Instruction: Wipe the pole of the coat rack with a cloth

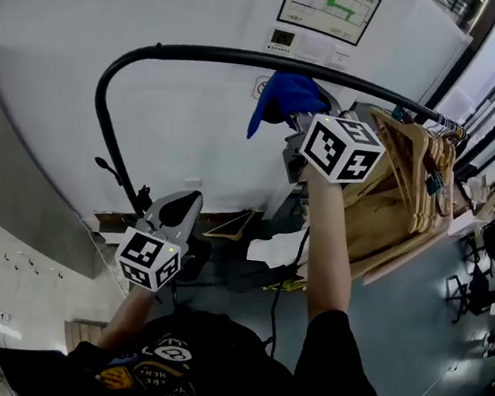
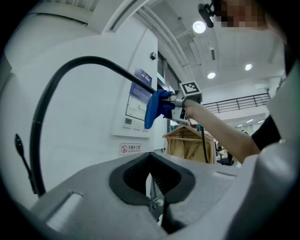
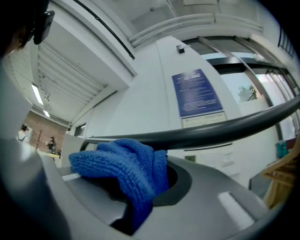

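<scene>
The coat rack's black pole point(image 1: 183, 53) rises at the left, bends, and runs right along the top. My right gripper point(image 1: 303, 120) is raised to the horizontal stretch and is shut on a blue cloth point(image 1: 283, 96). In the right gripper view the cloth point(image 3: 122, 164) bunches out of the jaws just under the pole point(image 3: 211, 133), touching it. My left gripper point(image 1: 182, 204) hangs lower, beside the upright stretch, shut and holding nothing. The left gripper view shows its pads point(image 2: 151, 180) closed together, with the pole point(image 2: 89, 61) arching above and the cloth point(image 2: 157, 108) on it.
Several wooden hangers point(image 1: 415, 174) hang bunched on the pole right of the cloth. A white wall with a framed notice point(image 1: 327, 9) stands close behind. A small black hook point(image 1: 107, 169) sticks out from the upright. Black chairs point(image 1: 486, 251) and floor clutter lie below.
</scene>
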{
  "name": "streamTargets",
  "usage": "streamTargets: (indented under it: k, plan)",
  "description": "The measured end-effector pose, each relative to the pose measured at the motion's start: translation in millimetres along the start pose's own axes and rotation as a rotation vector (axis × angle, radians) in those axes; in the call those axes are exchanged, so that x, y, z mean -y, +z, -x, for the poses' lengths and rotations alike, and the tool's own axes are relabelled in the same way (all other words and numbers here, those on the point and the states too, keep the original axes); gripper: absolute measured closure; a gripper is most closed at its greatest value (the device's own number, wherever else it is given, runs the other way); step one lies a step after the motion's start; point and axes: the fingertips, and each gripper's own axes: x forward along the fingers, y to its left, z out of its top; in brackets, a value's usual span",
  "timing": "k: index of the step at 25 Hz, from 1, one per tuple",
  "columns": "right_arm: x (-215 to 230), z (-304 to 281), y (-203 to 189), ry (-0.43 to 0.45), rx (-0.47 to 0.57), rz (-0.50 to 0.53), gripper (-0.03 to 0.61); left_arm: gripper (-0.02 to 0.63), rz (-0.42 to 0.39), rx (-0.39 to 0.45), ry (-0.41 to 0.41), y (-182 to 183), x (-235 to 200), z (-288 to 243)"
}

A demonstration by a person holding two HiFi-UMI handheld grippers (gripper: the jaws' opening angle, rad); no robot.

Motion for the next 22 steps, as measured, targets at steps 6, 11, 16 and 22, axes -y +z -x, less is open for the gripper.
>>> streamTargets:
  k: [6, 11, 16, 22]
  plan:
    - [149.9, 100.2, 19.2, -0.331, 0.006, 0.005, 0.537, 0.611, -0.056, 0.009, -0.214, 16.6, 63.1, -70.7]
    - [225.2, 159.1, 47.4, -0.54, 0.037, 0.047, 0.538, 0.609, -0.077, 0.02, -0.391, 25.7, 127.4, -117.5]
    - [224.7, 156.9, 44.2, -0.535, 0.03, 0.034, 0.538, 0.609, -0.101, 0.035, -0.461, 32.3, 154.7, -130.0]
    - [125.7, 91.6, 14.6, -0.314, -0.002, 0.007, 0.541, 0.609, -0.084, 0.043, -0.398, 35.2, 135.2, -102.1]
